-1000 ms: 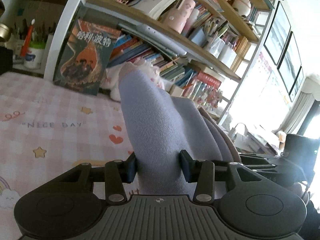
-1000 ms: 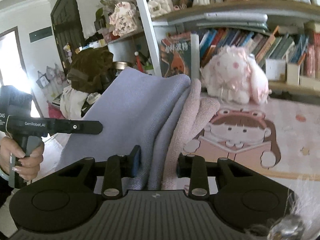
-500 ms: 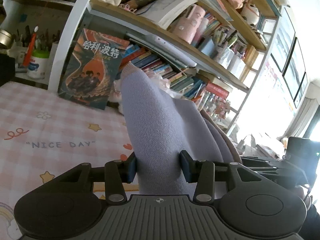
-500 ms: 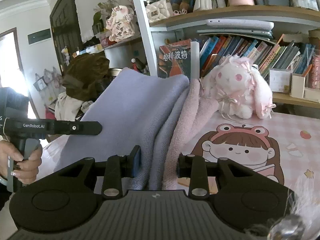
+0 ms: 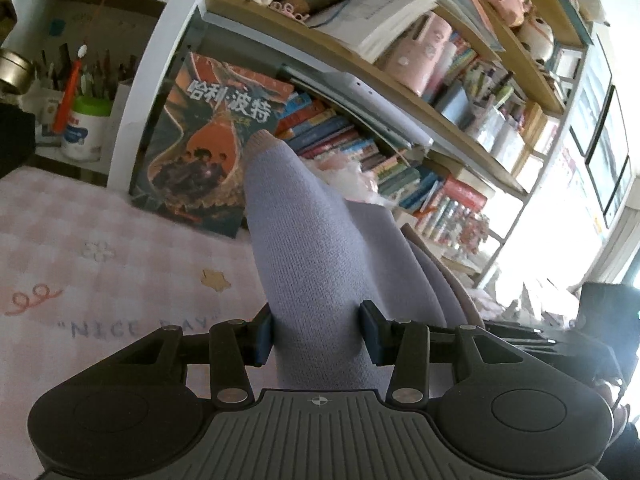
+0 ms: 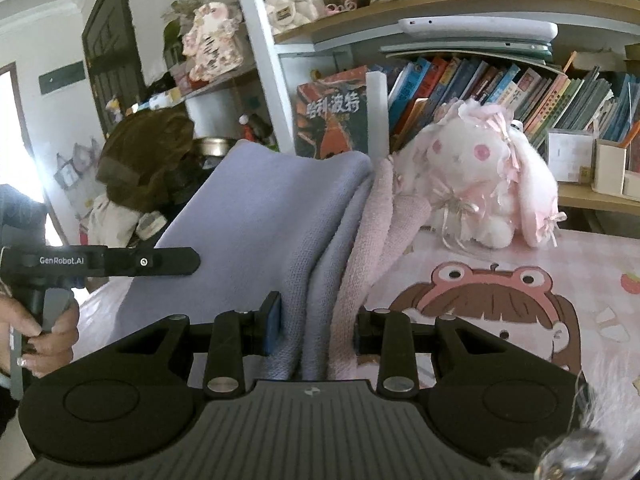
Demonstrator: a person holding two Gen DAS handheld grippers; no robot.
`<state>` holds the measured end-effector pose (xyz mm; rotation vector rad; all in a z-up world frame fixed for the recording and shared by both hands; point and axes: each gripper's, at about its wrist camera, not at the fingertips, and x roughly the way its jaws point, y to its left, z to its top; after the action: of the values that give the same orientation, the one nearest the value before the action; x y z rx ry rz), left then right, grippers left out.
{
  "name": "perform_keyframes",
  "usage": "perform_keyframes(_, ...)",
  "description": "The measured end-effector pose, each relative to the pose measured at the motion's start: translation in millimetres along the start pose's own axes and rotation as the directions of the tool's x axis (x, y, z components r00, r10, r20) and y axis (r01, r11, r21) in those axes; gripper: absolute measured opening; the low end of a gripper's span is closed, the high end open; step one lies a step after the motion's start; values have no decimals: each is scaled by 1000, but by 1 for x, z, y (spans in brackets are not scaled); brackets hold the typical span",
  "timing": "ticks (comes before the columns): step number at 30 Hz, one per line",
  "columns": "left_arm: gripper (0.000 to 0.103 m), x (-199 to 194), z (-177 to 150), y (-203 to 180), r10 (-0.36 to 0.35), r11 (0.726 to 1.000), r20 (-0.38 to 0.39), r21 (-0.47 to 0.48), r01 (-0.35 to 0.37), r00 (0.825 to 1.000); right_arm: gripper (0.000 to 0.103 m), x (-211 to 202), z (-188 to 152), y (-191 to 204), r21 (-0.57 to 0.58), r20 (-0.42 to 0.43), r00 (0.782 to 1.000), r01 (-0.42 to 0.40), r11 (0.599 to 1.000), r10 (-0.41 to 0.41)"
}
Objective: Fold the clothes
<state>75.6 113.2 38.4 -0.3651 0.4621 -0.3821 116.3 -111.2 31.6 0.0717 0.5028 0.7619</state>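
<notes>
A pink checked bedspread [image 5: 100, 264] printed with cartoon figures and the words "NICE DAY" fills the foreground of a crowded bedroom. Nearest the cameras, the left gripper [image 5: 316, 338] is closed around a thick bunch of a lavender knit garment [image 5: 316, 264], held up off the bed. The right gripper [image 6: 316, 326] pinches another bunch of the same garment [image 6: 260, 224], where lavender layers lie against a pink lining, with the cloth spanning between the two tools. Judging from this, the step in hand is carrying the held edge over to lay down a fold; it would go best with both grips kept level and the cloth taut so the layers land aligned. Open bedspread lies to the left of the left gripper and ahead of the right one. Farther back, a pink plush rabbit [image 6: 488, 184] sits on the bed near the garment's far edge. A poster book [image 5: 212, 148] leans against a packed bookshelf [image 5: 400, 80] at the bed's back edge, limiting forward reach.
</notes>
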Motion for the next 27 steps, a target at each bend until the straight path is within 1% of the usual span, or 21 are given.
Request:
perform_keyframes(6, 43, 20, 14, 22, 9, 999, 36, -47, -7, 999, 31, 27, 16, -9, 34, 21, 1000, 9, 999, -10)
perform_keyframes(14, 43, 52, 22, 57, 23, 989, 60, -146, -14, 998, 30, 71, 29, -22, 65, 3, 999, 38, 997, -38)
perform_keyframes(19, 43, 77, 19, 78, 33, 980, 32, -199, -26, 999, 30, 96, 29, -31, 80, -25, 997, 70, 994, -68)
perform_keyframes(27, 43, 104, 14, 89, 66, 978, -11, -198, -67, 998, 31, 123, 15, -53, 117, -58, 995, 89, 989, -83)
